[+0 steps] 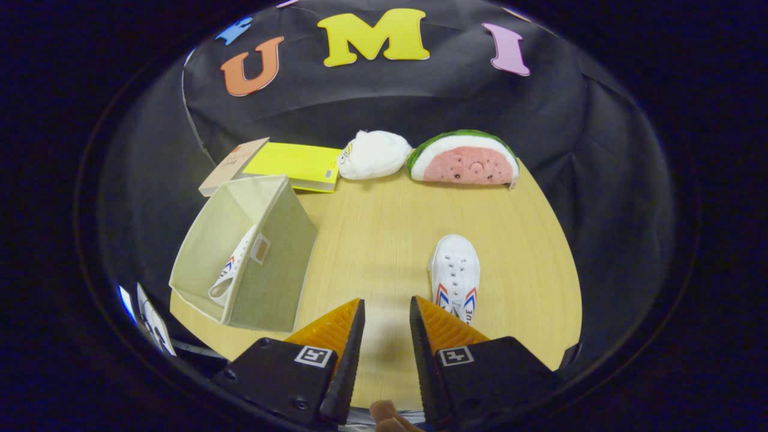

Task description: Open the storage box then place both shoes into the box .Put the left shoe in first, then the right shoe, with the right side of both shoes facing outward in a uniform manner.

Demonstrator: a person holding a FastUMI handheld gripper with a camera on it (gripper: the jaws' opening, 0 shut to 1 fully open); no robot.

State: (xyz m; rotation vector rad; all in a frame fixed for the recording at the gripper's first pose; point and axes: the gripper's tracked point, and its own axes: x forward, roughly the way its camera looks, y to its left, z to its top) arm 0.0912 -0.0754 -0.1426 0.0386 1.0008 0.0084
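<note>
Free room and obstacles on the counter

Bare light-wood counter [372,240] ahead of the parted, empty jaws; white canvas shoe [455,273] just off the right finger; open beige fabric storage box [273,258] left; plush toys and yellow book line the far edge.

White shoe [455,273] with red-blue chevrons; beige box [264,264]; light wood table [384,240].

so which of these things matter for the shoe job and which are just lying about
For the job:
- box, open, on the table
- shoe in box
- shoe on table, just ahead of one finger
- gripper, open, holding nothing

Lying about:
- watermelon plush
- white plush
- yellow book
- brown book
</note>
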